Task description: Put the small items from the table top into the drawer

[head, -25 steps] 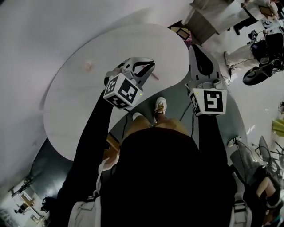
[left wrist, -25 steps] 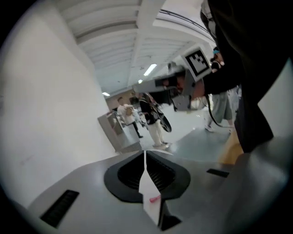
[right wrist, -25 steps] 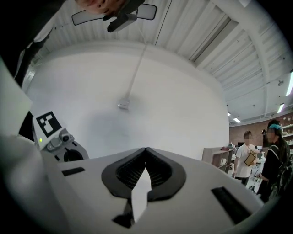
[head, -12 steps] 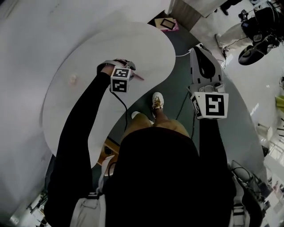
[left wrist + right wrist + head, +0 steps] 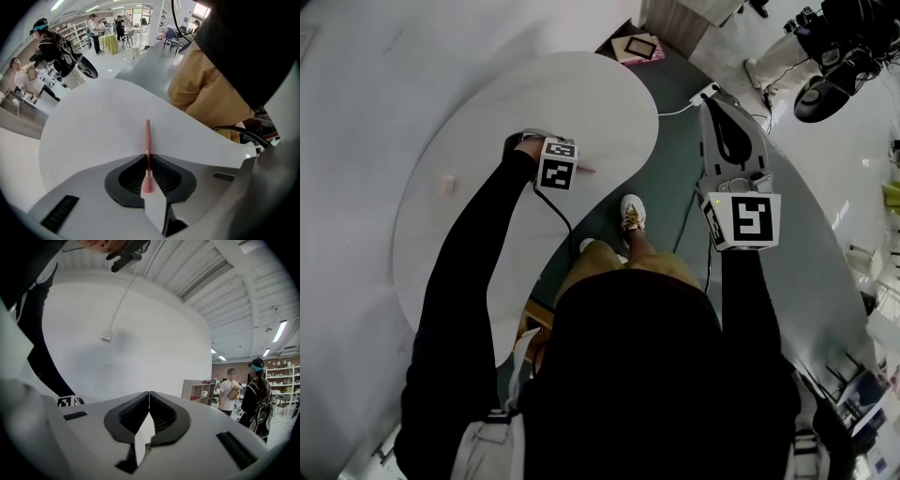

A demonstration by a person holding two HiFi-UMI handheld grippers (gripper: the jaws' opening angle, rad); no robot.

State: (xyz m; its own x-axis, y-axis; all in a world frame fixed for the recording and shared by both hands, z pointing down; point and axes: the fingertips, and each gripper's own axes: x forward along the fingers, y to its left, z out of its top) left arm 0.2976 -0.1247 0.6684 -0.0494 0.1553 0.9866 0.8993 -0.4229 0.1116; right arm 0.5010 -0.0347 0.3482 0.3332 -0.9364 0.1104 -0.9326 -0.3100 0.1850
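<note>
A thin pink pen (image 5: 147,136) lies on the white rounded table (image 5: 487,112) near its right edge. My left gripper (image 5: 148,157) is down at it, and its jaws are closing with the pen's near end pinched between the pads. In the head view the pen's tip (image 5: 585,170) sticks out past the left gripper (image 5: 572,167). A small pale pink item (image 5: 447,184) sits alone at the table's left. My right gripper (image 5: 719,98) hangs off the table over the floor, shut with nothing in it (image 5: 149,405).
The table's curved right edge runs past the person's shoes (image 5: 634,214). A framed object (image 5: 639,47) and a white cable (image 5: 705,92) lie on the floor beyond. Something brown and wooden (image 5: 532,326) shows under the near edge. People stand in the background.
My left gripper has gone from near the camera down to the table top and has closed on the pen. The right gripper has stayed where it was.
</note>
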